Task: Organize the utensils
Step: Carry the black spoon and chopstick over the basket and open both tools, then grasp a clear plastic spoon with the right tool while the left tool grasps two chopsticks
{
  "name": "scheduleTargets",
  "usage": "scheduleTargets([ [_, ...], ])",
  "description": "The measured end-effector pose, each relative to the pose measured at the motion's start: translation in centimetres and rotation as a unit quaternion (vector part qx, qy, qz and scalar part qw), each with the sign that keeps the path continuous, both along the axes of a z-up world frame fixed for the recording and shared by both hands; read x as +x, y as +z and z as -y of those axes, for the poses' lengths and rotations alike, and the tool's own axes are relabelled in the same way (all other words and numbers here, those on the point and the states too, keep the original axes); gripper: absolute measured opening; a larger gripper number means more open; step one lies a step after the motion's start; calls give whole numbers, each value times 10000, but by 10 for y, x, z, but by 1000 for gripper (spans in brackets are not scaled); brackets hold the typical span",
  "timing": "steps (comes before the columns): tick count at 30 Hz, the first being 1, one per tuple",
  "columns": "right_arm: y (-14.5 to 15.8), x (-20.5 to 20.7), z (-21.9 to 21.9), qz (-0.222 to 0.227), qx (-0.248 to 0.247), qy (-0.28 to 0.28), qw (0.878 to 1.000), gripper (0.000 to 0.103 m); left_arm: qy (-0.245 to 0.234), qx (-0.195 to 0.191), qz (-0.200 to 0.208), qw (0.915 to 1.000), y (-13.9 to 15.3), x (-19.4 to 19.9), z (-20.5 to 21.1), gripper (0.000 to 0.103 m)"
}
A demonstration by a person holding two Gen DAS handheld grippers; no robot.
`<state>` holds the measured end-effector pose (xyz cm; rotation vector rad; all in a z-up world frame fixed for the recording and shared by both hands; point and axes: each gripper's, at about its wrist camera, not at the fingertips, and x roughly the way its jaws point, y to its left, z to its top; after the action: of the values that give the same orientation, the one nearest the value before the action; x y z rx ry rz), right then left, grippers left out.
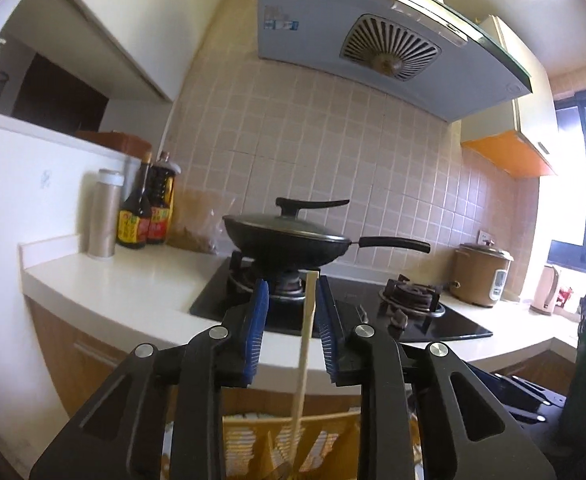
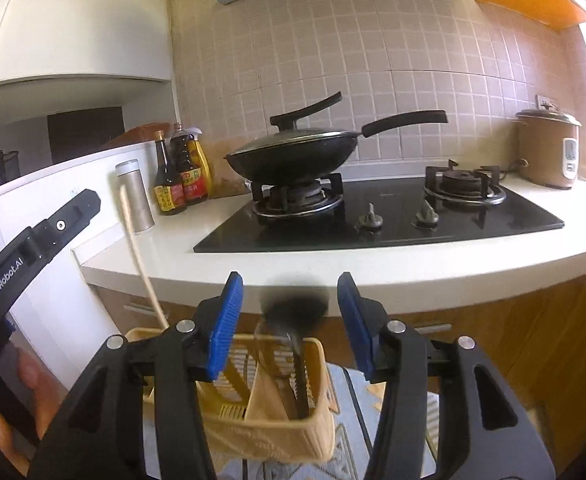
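A yellow slotted utensil basket (image 2: pixel 277 420) stands below both grippers; it also shows in the left wrist view (image 1: pixel 253 444). A pale chopstick (image 1: pixel 304 360) stands in it, leaning between the open blue pads of my left gripper (image 1: pixel 293 288) without being clamped; it also shows in the right wrist view (image 2: pixel 141 256). A black spatula (image 2: pixel 295 308) and a clear-headed utensil stand in the basket's right compartment, the spatula's blurred head between the open jaws of my right gripper (image 2: pixel 291 284). The left gripper body (image 2: pixel 33 236) shows at the left.
White counter (image 2: pixel 197 224) with a black gas hob (image 2: pixel 393 220), a lidded wok (image 2: pixel 293 152) on the left burner, sauce bottles (image 2: pixel 177 176), a canister (image 2: pixel 135 196) and a brown rice cooker (image 2: pixel 547 152). Wooden cabinets below. A patterned mat (image 2: pixel 349 408) lies under the basket.
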<state>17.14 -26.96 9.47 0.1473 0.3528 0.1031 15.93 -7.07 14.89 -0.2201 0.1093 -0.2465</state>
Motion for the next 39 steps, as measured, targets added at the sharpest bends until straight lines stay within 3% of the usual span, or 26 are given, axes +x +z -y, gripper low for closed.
scheduleTargets([
  [4,6,-22,3,-278,44,101,9996,46,-221,-192,-267,9992,12,-18,-28,29],
  [7,8,-41,4,-719,-70,105,9973,46,-706,-297,-450,9961,18,-39,-50,43],
  [9,4,-51,3,-1160,-116,269,9928,46,-1065,-227,-629,9921,19,-51,-59,49],
  [12,-22,-55,-1,-2208,-183,466,9740,46,-1501,100,-1297,9801,7,-61,-63,50],
  [14,-57,-56,-5,-3022,-183,603,9511,46,-1824,499,-2095,9593,-22,-60,-57,50],
  [15,-69,-57,-7,-3208,-170,670,9446,46,-1905,602,-2335,9516,-34,-60,-56,49],
  [16,-89,-58,-11,-3436,-218,739,9360,46,-1986,773,-2742,9378,-58,-58,-52,49],
  [18,-119,-60,-17,-3703,-361,681,9257,46,-2024,989,-3244,9187,-94,-56,-47,41],
  [20,-136,-61,-20,-3804,-298,728,9215,42,-2111,1207,-3679,8975,-131,-56,-39,32],
  [23,-148,-65,-29,-3632,-571,679,9275,37,-2124,1491,-3911,8830,-166,-60,-27,31],
  [27,-147,-70,-41,-3297,-994,593,9370,37,-1990,1740,-3893,8824,-184,-60,-18,31],
  [31,-155,-69,-48,-3292,-1092,607,9359,36,-2084,1741,-3914,8792,-195,-54,-16,27],
  [34,-165,-69,-53,-3232,-1201,582,9369,33,-2060,1934,-3799,8808,-195,-56,-13,27],
  [39,-169,-82,-72,-3118,-1635,508,9346,28,-1907,2387,-3751,8752,-194,-62,-3,29],
])
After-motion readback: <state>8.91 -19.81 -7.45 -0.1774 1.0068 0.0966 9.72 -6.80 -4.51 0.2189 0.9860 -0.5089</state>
